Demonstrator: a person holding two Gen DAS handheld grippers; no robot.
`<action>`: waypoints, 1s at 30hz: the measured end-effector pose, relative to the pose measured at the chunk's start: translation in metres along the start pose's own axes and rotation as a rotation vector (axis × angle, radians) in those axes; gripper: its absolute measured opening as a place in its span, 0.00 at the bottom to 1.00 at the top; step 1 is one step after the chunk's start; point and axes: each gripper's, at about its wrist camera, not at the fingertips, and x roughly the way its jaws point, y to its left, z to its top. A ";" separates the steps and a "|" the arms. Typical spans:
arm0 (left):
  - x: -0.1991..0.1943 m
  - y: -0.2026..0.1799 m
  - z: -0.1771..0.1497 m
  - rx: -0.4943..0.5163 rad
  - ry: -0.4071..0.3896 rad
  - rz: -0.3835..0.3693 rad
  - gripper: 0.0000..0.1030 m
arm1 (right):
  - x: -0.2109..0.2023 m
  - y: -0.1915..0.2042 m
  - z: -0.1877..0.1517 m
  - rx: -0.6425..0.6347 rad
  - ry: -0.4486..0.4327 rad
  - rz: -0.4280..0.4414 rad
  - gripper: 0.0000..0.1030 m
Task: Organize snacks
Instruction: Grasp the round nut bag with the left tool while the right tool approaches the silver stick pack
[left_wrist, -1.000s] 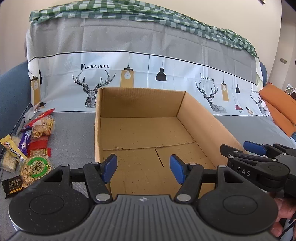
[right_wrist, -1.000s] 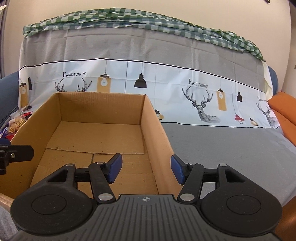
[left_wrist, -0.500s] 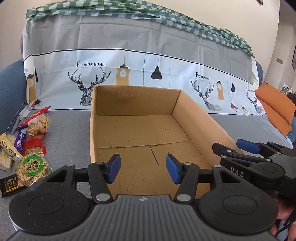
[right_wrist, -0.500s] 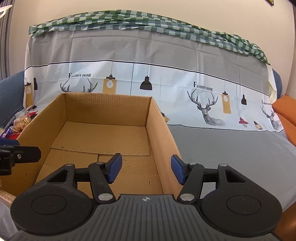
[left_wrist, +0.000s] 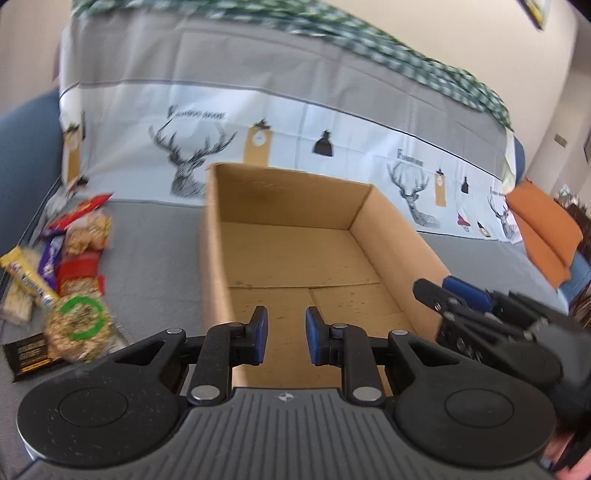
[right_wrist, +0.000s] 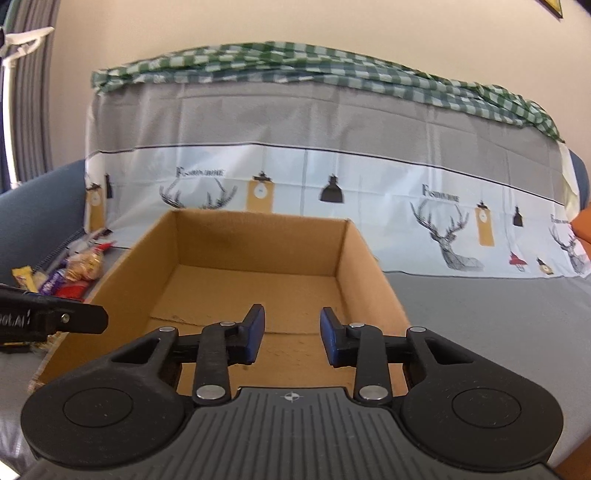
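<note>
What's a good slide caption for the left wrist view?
Empty-jawed left gripper over an empty cardboard box, snack packets waiting beside it.

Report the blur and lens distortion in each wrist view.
Left wrist view: motion-smeared, snack packets and cardboard box soft-edged, sofa cover bowed by fisheye. Right wrist view: milder blur, print still legible, same barrel curve, daylight even, no glare.

Bright, even daylight, soft shadows, no harsh glare. Left wrist view motion-blurred throughout; right wrist view sharper, slightly soft. Strong fisheye bending, dark corners.
</note>
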 end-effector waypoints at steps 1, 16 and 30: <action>-0.001 0.010 0.006 -0.009 0.014 0.008 0.23 | -0.002 0.006 0.001 -0.006 -0.010 0.017 0.34; 0.009 0.180 0.031 -0.278 0.165 0.206 0.64 | -0.016 0.135 0.001 -0.180 -0.072 0.262 0.29; 0.026 0.192 0.023 -0.289 0.276 0.260 0.83 | 0.037 0.235 -0.039 -0.390 0.079 0.310 0.20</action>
